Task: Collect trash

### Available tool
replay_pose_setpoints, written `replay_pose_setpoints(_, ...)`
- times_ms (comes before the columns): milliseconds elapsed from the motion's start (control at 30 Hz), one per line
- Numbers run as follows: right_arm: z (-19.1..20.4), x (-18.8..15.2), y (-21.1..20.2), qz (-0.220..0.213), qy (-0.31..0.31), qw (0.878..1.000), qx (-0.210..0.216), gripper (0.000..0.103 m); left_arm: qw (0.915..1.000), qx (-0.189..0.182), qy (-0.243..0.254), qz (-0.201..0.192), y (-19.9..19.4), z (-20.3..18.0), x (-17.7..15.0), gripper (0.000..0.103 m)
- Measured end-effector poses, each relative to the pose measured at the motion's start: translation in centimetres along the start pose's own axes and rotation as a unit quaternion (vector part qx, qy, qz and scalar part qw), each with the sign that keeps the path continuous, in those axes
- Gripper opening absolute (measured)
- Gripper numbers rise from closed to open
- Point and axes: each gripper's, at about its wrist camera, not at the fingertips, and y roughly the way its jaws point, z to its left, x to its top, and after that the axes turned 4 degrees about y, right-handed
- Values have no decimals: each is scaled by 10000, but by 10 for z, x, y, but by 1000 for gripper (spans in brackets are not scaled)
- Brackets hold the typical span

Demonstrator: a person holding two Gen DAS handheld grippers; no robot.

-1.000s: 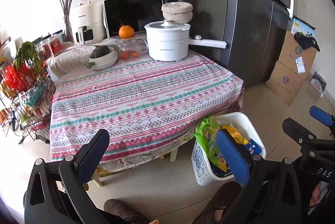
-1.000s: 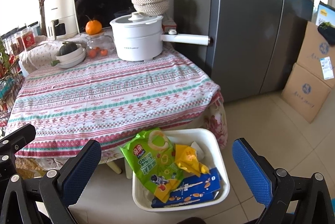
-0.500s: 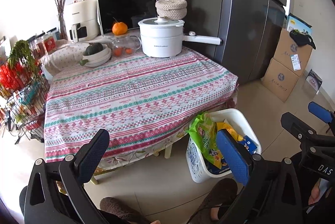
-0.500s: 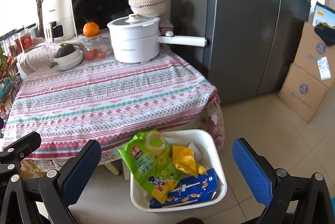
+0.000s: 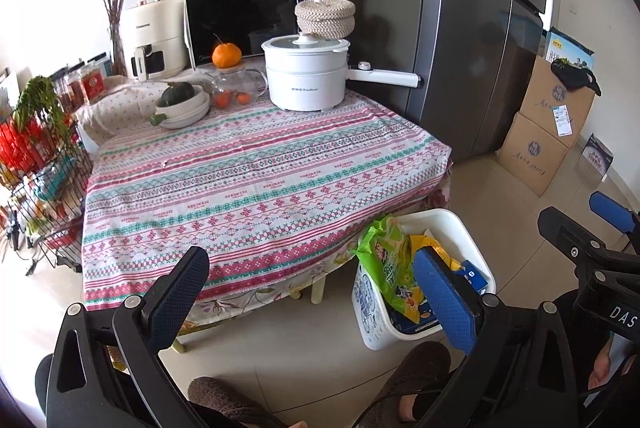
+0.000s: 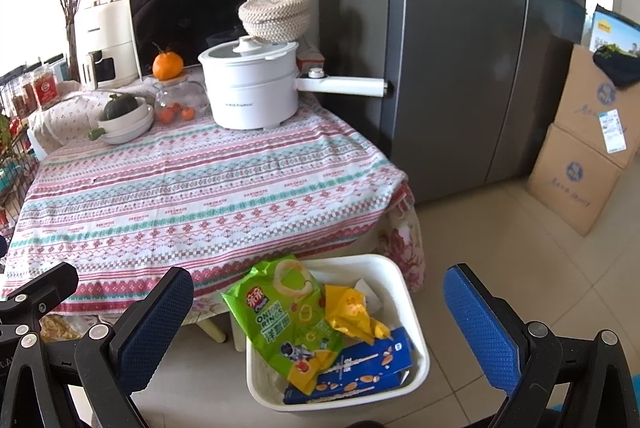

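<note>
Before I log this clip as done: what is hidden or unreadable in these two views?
- White bin bottom: both views, covered by the green snack bag, yellow wrapper and blue box.
- Floor under the table: both views, hidden by the tablecloth.
- Cardboard boxes: right wrist view, cut off by the edge; labels too small.

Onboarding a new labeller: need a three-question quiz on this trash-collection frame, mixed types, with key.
1. True or false: the green snack bag lies on the tablecloth.
2. The white bin stands: A) on the table B) on the floor beside the table C) on the cardboard boxes.
3. Fill in: the left gripper and right gripper are both ____, holding nothing.

Key: 1 false, it is in the bin; 2 B; 3 open.
</note>
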Motion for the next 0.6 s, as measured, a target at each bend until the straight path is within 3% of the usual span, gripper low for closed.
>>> replay_pose_setpoints(600, -2, 6, -1, -108, 77, 9999, -90, 103, 10000, -52, 14, -7, 1, -4, 3, 103)
